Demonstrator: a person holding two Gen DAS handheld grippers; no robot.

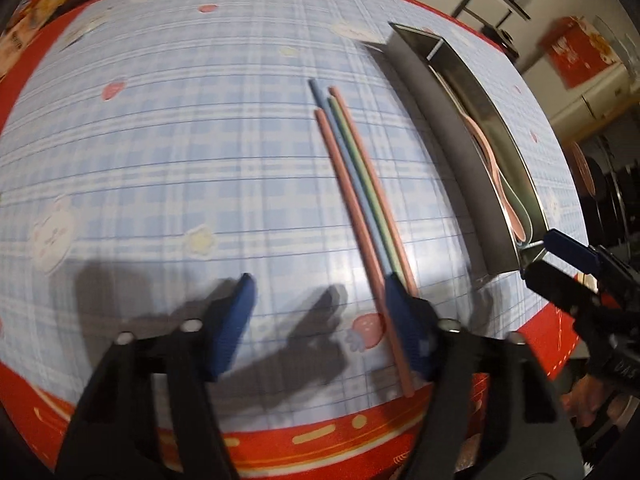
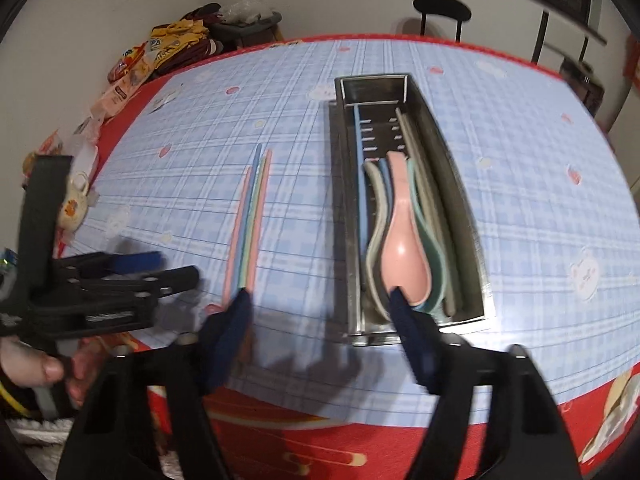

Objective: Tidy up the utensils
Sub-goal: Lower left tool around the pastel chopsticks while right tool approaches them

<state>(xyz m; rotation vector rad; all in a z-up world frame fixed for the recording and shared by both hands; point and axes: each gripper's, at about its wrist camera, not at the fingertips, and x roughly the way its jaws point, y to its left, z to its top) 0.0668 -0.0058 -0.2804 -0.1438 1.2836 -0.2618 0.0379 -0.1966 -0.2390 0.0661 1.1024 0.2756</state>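
Several pastel chopsticks (image 1: 356,184), pink, blue and green, lie side by side on the blue checked tablecloth; they also show in the right wrist view (image 2: 250,220). A steel utensil tray (image 2: 468,216) to their right holds pastel spoons (image 2: 404,236) and a few chopsticks. The tray also shows in the left wrist view (image 1: 444,136). My left gripper (image 1: 320,292) is open and empty over the near ends of the chopsticks. My right gripper (image 2: 320,300) is open and empty, just in front of the tray's near end.
Snack bags and clutter (image 2: 132,68) lie at the table's far left corner. A black stool (image 2: 440,8) stands behind the table. A red box (image 1: 576,48) sits on a counter to the right. The red table border (image 2: 280,440) runs along the near edge.
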